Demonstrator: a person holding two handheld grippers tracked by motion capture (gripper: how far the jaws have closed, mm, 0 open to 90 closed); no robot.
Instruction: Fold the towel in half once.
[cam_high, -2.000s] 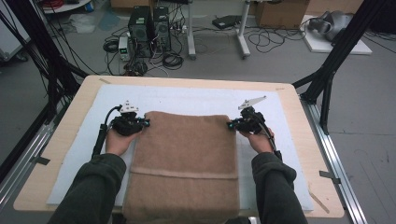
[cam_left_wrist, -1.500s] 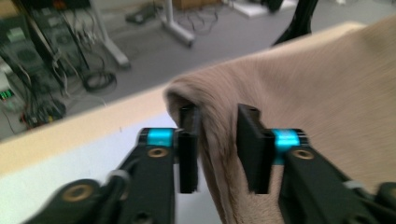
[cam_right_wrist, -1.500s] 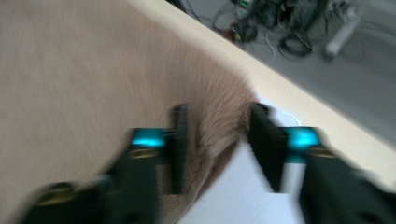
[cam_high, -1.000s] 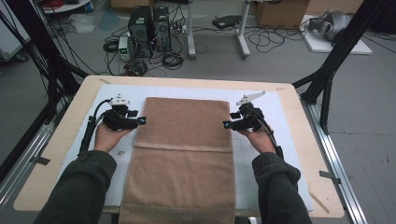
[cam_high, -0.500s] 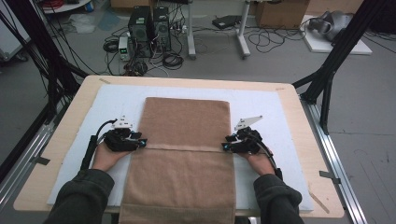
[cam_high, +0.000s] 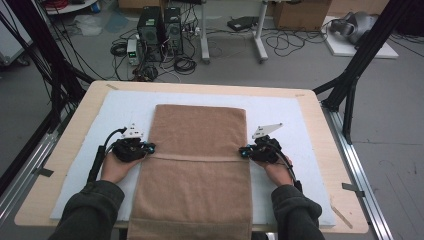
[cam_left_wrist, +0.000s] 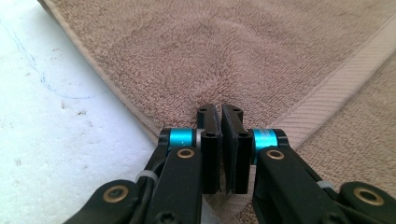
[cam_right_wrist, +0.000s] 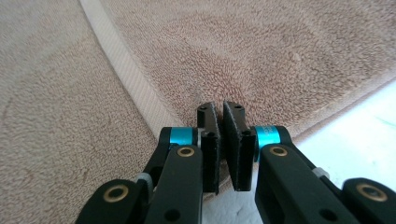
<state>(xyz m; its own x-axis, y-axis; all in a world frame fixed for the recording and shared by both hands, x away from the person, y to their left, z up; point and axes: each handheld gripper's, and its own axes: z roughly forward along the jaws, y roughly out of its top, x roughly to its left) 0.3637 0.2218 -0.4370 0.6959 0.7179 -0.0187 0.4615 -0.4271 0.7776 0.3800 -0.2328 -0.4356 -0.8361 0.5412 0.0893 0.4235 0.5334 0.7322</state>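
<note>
A brown towel (cam_high: 197, 145) lies lengthwise on the white mat (cam_high: 300, 130), and its near end hangs over the table's front edge. A pale hem band (cam_high: 197, 158) crosses it midway. My left gripper (cam_high: 150, 148) is at the towel's left edge by that band, and my right gripper (cam_high: 243, 151) is at the right edge. Both pairs of jaws have just been closing. In the left gripper view the left gripper (cam_left_wrist: 219, 112) pinches the towel (cam_left_wrist: 224, 51), which puckers at the tips. The right gripper (cam_right_wrist: 219, 108) pinches the towel (cam_right_wrist: 261, 51) beside the band in the same way.
The mat covers a wooden table (cam_high: 75, 125). Black frame posts (cam_high: 350, 85) stand at the table's far corners. Computers (cam_high: 160, 25) and cables lie on the floor beyond. Bare mat lies to either side of the towel.
The towel now lies spread toward the far side. Both grippers came back along its side edges toward the person, sank to the hem band, and their jaws closed on the cloth.
</note>
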